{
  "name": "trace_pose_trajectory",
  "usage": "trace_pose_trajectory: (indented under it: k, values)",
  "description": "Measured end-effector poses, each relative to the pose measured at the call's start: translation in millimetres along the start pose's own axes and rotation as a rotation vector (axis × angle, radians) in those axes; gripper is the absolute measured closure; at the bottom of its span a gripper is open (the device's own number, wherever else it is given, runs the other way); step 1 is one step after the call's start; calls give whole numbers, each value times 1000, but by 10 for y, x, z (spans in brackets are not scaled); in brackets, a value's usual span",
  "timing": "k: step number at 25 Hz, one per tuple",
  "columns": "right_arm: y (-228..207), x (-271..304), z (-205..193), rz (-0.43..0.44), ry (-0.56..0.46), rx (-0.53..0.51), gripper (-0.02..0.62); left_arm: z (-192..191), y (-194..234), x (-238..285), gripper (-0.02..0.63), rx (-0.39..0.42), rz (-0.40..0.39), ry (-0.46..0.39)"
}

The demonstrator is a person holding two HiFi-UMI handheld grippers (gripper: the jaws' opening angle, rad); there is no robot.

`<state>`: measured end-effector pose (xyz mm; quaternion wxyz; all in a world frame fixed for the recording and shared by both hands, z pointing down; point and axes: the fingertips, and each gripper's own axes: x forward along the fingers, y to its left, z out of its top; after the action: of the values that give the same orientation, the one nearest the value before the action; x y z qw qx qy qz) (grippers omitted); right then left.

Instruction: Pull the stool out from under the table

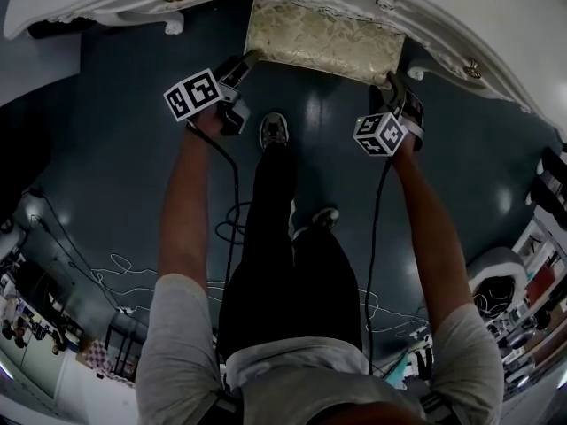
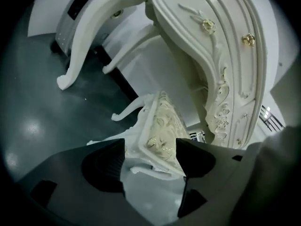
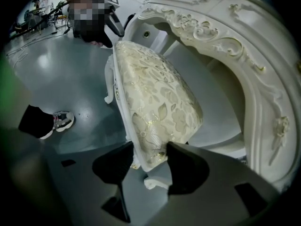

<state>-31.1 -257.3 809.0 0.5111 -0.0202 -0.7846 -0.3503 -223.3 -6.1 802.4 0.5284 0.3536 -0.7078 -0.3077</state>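
Two hand-held grippers are at the near edge of the stool (image 1: 323, 42), one at each near corner. I judge this is the sensible way to pull it straight and not let it turn. The stool stands on the dark floor (image 1: 124, 149). Its far part is under the white table (image 1: 97, 9), and the near part of the cushion shows in front of the table's edge.

On the left, the left hand-held gripper (image 2: 151, 160) has its jaws wide apart. The left near corner of the stool is between them, but the pads do not press on it, so this side holds nothing.

On the right, the right hand-held gripper (image 3: 149, 160) is closed on the right near corner. One jaw is against the white frame and the other against the cushion side, and both touch.

With only one corner gripped, I think a pull would swing the stool, so the left jaws should close first. The carved legs rest on the floor, so I expect it to slide, not lift.
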Motion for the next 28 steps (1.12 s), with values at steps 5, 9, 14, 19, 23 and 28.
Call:
trace_pose_trajectory:
  k: [5,9,14,19,23,28]
  values:
    - [-18,15,15,-6,2,10,359,-160,-136,293,285,31,-3,78]
    - [-14,3,25,-8,9,10,359,-161,-120,262,287,35,2,28]
    - [-22,-11,34,-20,13,-6,362,-155,-121,242,307,25,33,-9]
    - [4,-27,18,-21,18,-12,364,-203,-124,207,330,-17,29,-18]
    - [-21,-18,27,-28,21,-9,365,-208,-141,192,382,-76,23,-51]
    - [-20,-21,28,-28,24,-10,368,-206,-140,192,387,-95,17,-44]
